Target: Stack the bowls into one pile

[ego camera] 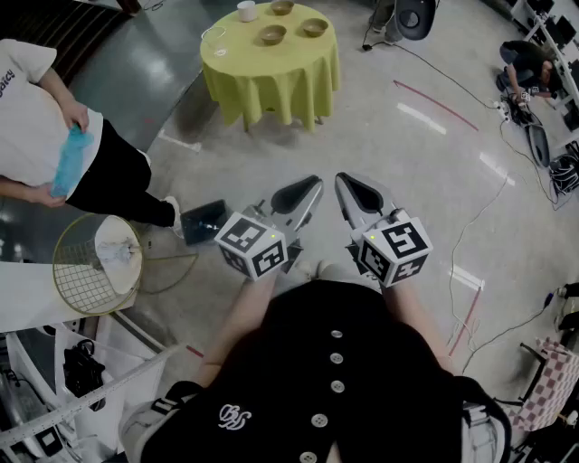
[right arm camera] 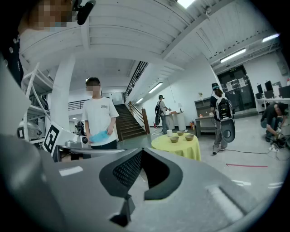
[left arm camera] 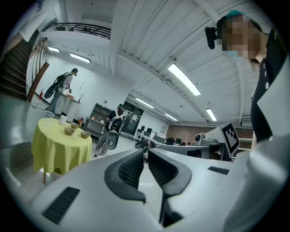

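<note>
The left tool [ego camera: 313, 184] and the right tool [ego camera: 346, 184] are held side by side in front of the person's body, tips close to each other and pointing roughly level across the floor. The left tool's ribbed pads are pressed together at the tips with nothing between them. The right tool's jaws are likewise pressed together and hold nothing.

Well ahead of both tools, far beyond their tips, stands a round desk [ego camera: 271, 77] covered with a yellow-green cloth. The bowls [ego camera: 272, 34] sit on its top, three of them, each apart from the others and none inside another. A white cup [ego camera: 246, 11] stands beside them, on the side away from the right tool. From the left tool the desk lies off to the left of the jaws; from the right tool it lies ahead, slightly right of the tips.

To the left of the left tool stands a person [ego camera: 36, 118] holding a blue cloth [ego camera: 71, 158].
</note>
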The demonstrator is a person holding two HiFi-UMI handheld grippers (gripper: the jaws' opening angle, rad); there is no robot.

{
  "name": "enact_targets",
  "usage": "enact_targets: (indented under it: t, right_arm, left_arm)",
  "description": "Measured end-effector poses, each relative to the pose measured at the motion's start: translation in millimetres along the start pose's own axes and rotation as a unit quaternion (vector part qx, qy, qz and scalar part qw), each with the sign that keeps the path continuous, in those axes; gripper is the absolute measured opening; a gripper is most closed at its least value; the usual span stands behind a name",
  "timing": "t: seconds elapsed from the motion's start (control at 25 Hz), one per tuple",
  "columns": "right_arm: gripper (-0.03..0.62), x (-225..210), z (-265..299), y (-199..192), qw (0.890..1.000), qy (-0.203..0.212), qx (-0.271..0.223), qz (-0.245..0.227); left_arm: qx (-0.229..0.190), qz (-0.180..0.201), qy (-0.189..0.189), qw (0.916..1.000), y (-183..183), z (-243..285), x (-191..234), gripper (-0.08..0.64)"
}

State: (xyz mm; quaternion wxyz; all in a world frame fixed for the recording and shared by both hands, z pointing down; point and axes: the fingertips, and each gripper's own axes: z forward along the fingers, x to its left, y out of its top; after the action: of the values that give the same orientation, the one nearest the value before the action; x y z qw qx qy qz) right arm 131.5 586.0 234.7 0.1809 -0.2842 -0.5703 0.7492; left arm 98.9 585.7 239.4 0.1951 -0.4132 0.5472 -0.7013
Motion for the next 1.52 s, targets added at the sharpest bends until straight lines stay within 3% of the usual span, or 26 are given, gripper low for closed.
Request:
enact_targets:
  t: [0.56,0.8,1.32,1.52]
  right_arm:
    - [0.000,5.4,9.2,-6.3,1.000,0.007,0.018,-0.005]
    - [0.000,5.8,14.2,-7.2,1.000,0.007,0.011,0.015]
    - [0.000,12.0,22.6,-19.9,0.998,-0.026,0.005,0.059]
    - [0.000,0.0,41.1,-24.1,0.998,-0.041,0.013,0.051]
  left_arm:
    - [0.016,0.006,0.002,0.9998,-8.1,0.4,7.1,0.040]
    - [0.020,0.007,0.008,0.9997,-10.2,-3.5,15.5,0.040]
    - [0.011,-0.004,-0.004,0.9999,-8.1,-19.7,33.6,0.040]
    - [0.009,-0.012,-0.001,0.9999,-9.2,-10.8,55.9,0.040]
